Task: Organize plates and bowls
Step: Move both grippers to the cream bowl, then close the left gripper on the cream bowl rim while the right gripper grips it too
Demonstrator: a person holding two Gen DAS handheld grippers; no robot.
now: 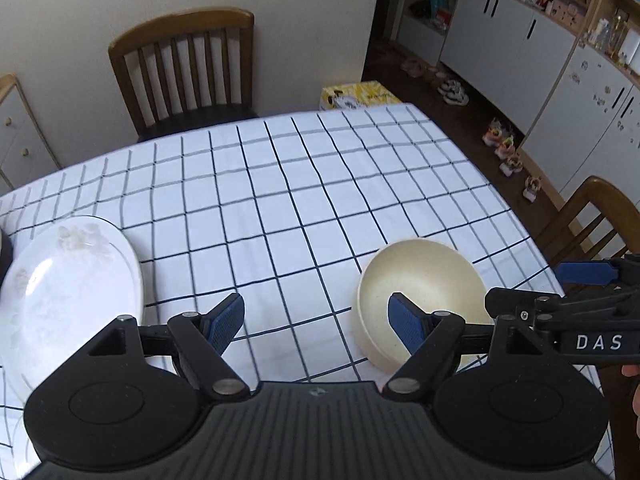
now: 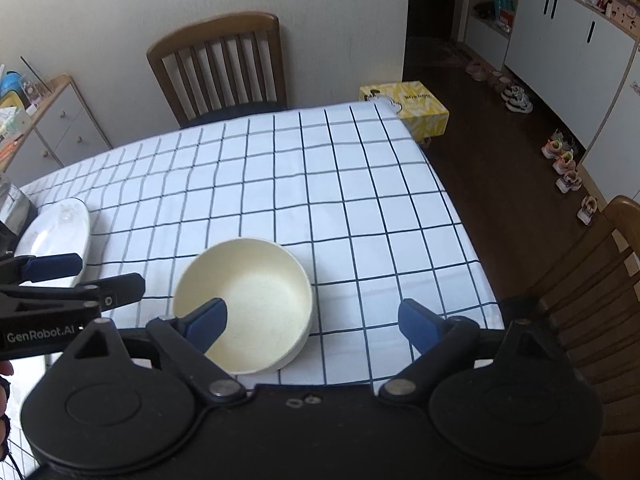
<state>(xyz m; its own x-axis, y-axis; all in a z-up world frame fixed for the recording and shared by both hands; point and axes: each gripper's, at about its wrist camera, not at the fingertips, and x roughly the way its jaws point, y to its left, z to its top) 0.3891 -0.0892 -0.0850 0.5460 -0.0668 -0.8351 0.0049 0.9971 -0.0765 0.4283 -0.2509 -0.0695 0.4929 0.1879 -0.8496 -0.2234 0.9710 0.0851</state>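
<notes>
Left hand-held gripper (image 1: 316,320): jaws apart, nothing between the blue pads, only the checked cloth of the desk (image 1: 280,184) beneath the gap. Right hand-held gripper (image 2: 312,322): jaws likewise apart and gripping nothing; its left pad hangs over the inside of the cream bowl (image 2: 244,304), its right pad over bare cloth, and whether the left pad touches the bowl cannot be told.

Cream bowl: upright on the desk, mouth facing up, round, so without a long axis. In the right wrist view it lies at about 10 o'clock from the gap between the jaws; in the left wrist view, at about 3 o'clock.

White oval plate (image 1: 68,284): flat on the desk, face up, faint floral print inside. In the left wrist view it lies at about 9 o'clock from the jaws, with its long axis running roughly from 7 o'clock to 1 o'clock. Plate and bowl are well apart, with the left hand-held gripper between them.

Beyond the desk at 12 o'clock: a wooden chair (image 1: 188,68) against the wall; at 1 o'clock, a yellow box (image 2: 408,108).
</notes>
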